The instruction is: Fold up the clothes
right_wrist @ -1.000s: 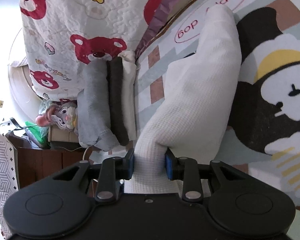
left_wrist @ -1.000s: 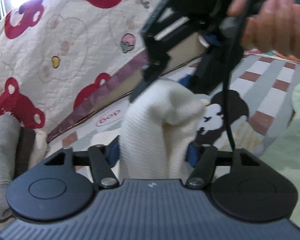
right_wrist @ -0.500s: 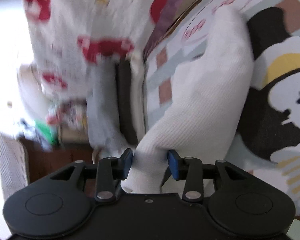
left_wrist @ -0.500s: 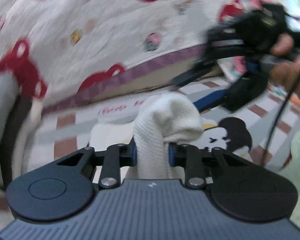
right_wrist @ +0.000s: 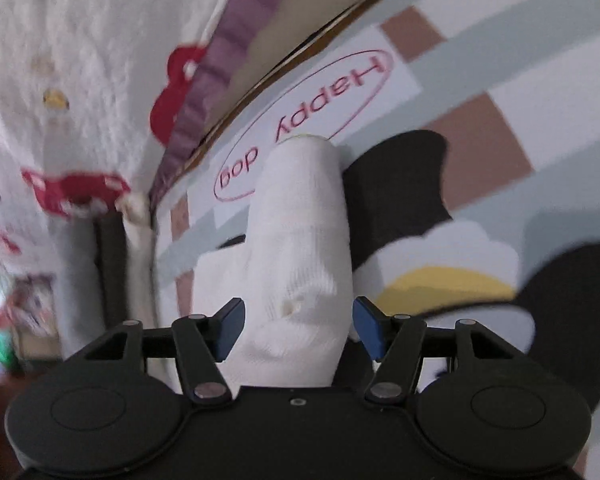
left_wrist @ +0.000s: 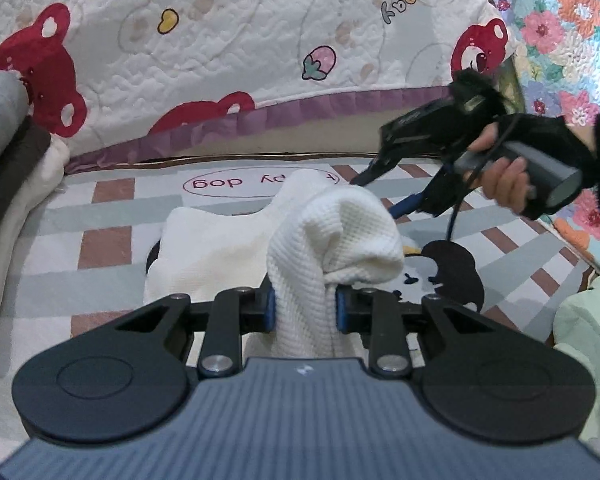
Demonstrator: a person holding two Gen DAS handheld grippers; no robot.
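Note:
A white waffle-knit garment (left_wrist: 332, 236) lies bunched on the cartoon-print mat (left_wrist: 108, 244). My left gripper (left_wrist: 305, 307) is shut on a raised fold of it near the mat's front. My right gripper (right_wrist: 296, 330) has its blue pads (right_wrist: 230, 330) spread apart on either side of the garment (right_wrist: 300, 248), which lies loose between them. The right gripper also shows in the left wrist view (left_wrist: 400, 188), just behind and right of the garment, held by a hand.
A bear-print quilt (left_wrist: 228, 40) hangs over the bed edge behind the mat. A stack of folded grey, dark and cream clothes (left_wrist: 8, 160) stands at the left. A pale green garment (left_wrist: 588, 344) lies at the right. A floral quilt (left_wrist: 568, 20) is at the far right.
My right gripper has opened and let go of the white garment, then pulled back to the right. My left gripper has kept its hold and swung to face the bed.

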